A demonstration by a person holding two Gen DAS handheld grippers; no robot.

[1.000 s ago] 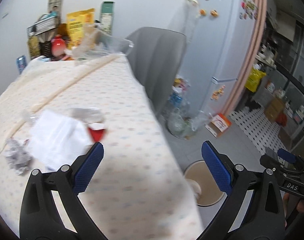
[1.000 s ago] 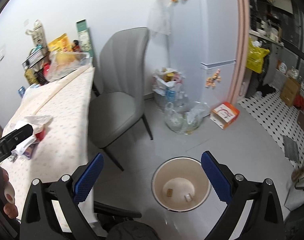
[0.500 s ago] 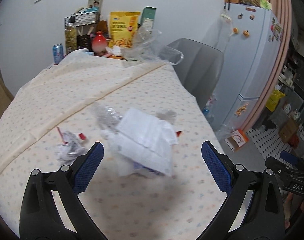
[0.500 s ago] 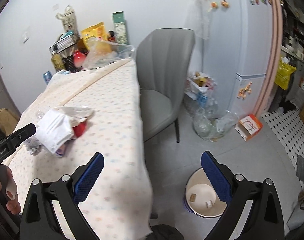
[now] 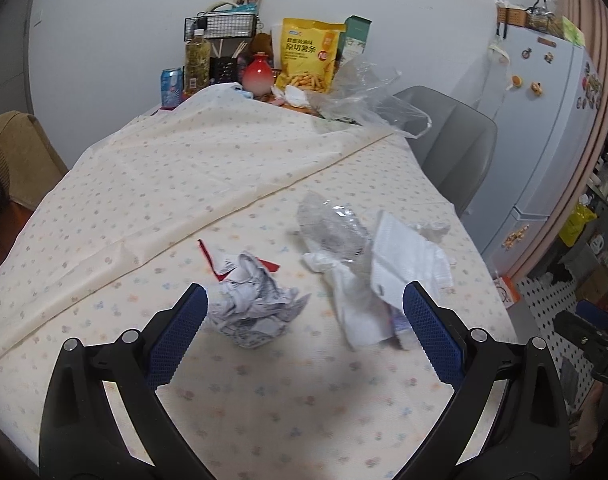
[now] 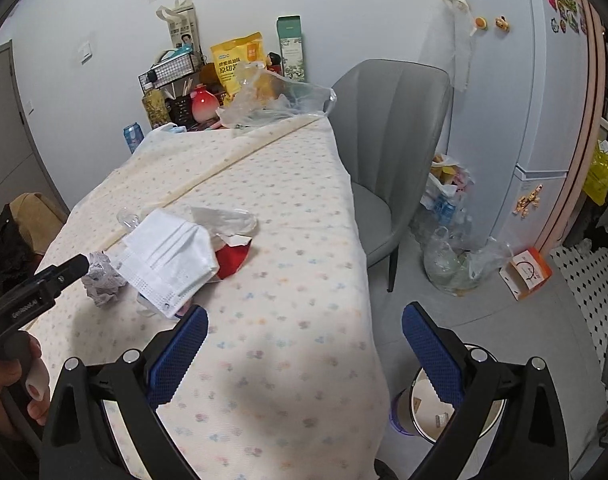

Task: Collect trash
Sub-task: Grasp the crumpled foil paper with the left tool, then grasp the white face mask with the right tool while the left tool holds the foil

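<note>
My left gripper is spread wide, nothing in it, low centre of its view, over the tablecloth. Crumpled paper ball sits just ahead of its left finger, w/ red scraps at its top edge. To the right, mid-frame: white face mask leaning over a crushed clear plastic bottle & some white wrap. My right gripper is also wide & empty, bottom centre of its view, over the table's near right corner; mask lies up-left of it, red wrapper touching the mask's right side. Trash bin on the floor, lower right, partly behind the right finger, bits of trash inside. Grey chair upper centre-right, fridge far right.
</note>
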